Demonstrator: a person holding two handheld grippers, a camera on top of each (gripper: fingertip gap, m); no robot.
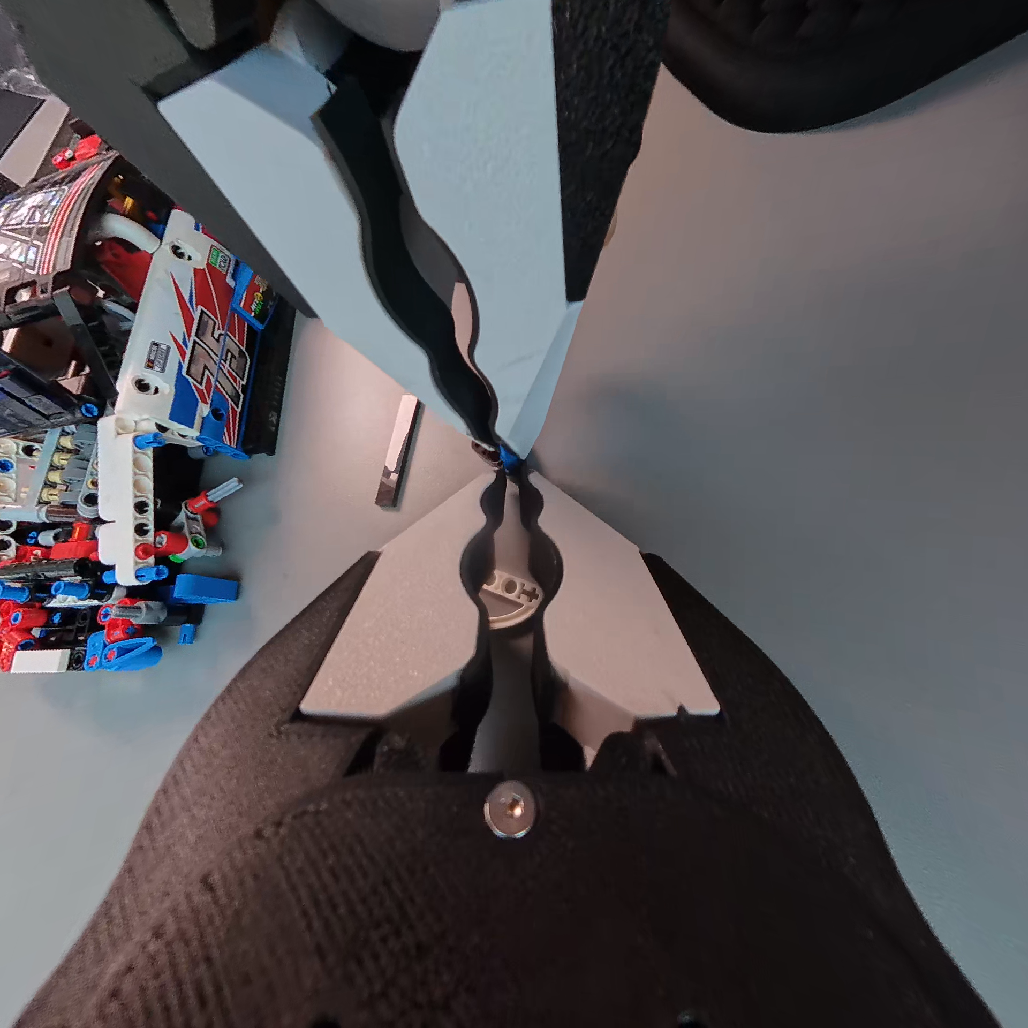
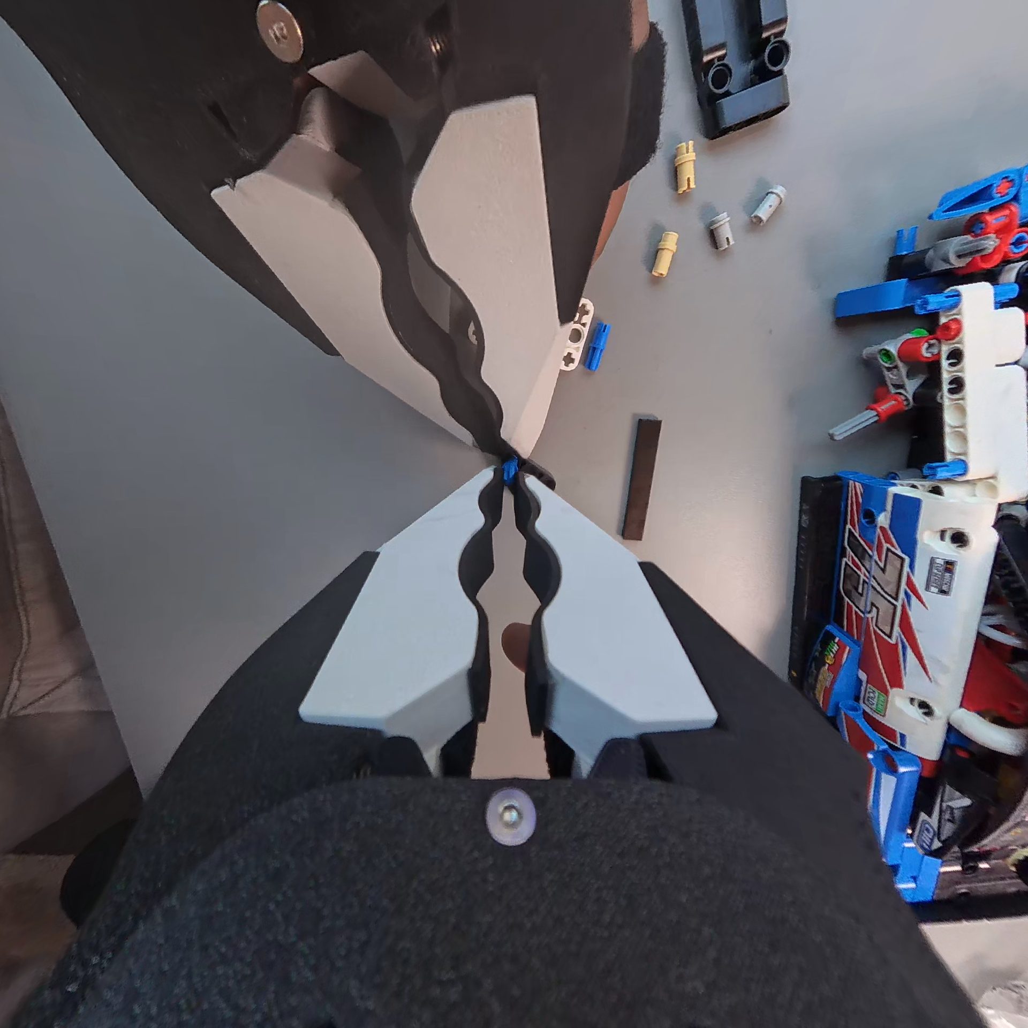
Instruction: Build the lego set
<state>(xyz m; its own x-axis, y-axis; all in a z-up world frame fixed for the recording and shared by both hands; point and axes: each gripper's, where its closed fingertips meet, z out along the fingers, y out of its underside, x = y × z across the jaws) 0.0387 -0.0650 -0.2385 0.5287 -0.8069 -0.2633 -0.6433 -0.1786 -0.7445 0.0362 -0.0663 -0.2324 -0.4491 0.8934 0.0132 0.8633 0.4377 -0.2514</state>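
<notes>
Tip to tip above a pale grey tabletop [image 2: 723, 389], two hand-held grippers meet over a single small blue pin [image 2: 509, 468]. Far to the left of the jaws in the left wrist view, and well apart from them, sits the partly built race car [image 1: 183, 356], its white, red and blue panels facing up. Nearer, just left of the meeting point, a flat black strip [image 1: 399, 450] lies on the table. At centre, the left gripper [image 1: 509, 473] has its jaws drawn in to a narrow slit at the tips; what looks like a dark ring-shaped piece [image 1: 485, 449] sits at those tips, though whether they clamp it cannot be told. The right gripper [image 2: 509, 475], seen from its own camera, is closed almost fully on the blue pin, which pokes out just beyond its fingertips. The pin's long axis appears to run along the right gripper's fingers, straight toward the opposing left tips, so both grippers are equally close and any push would travel along that shared line. A judgement only: the pin seems about to be seated into the piece the left side presents. To the right of the jaws in the right wrist view, loose tan and grey pins [image 2: 717, 222], a spare blue pin [image 2: 596, 346] and a white connector [image 2: 577, 334] lie scattered.
</notes>
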